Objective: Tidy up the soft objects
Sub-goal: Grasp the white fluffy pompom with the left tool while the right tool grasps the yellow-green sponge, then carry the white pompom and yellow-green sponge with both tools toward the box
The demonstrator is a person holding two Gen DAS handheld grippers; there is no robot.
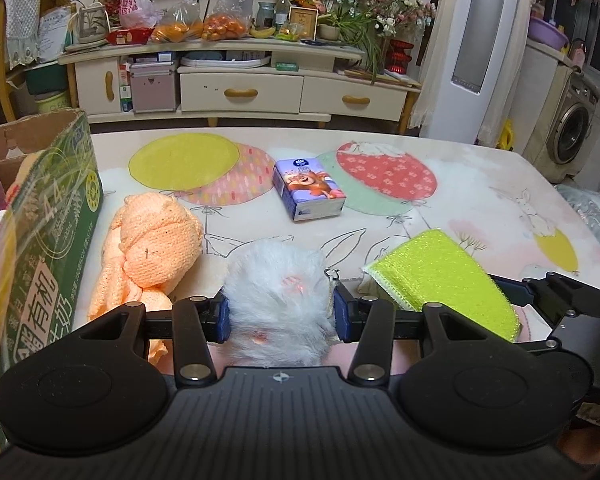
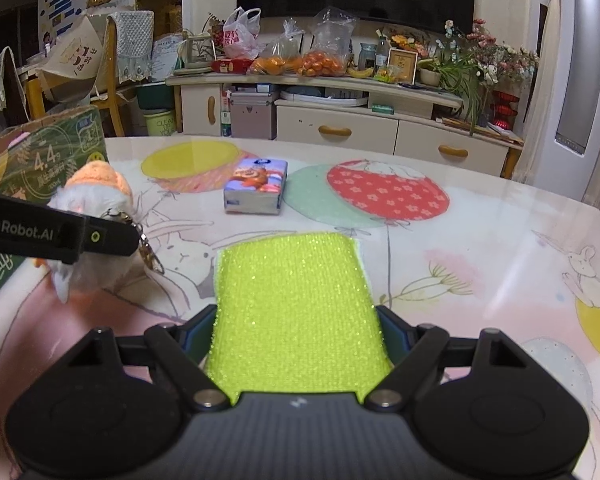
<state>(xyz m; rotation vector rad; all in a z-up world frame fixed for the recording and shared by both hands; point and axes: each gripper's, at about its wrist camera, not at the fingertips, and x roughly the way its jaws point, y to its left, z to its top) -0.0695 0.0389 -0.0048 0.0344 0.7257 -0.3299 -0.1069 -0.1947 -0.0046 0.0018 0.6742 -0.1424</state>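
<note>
Jaws of the left gripper are clamped on a white furry toy bearing a metal key chain. Right gripper pads are pressed on a glittery lime-green sponge. At ten o'clock, a green carton is seen holding pink and purple soft items.

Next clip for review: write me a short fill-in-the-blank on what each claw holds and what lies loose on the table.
1. The left claw is shut on a fluffy ____ pompom.
2. The right claw grips a sponge pad coloured ____.
3. The tissue pack lying free on the table shows a cartoon ____.
4. The orange knitted cloth lies beside a green cardboard ____.

Missing words: white; yellow-green; bear; box
</note>
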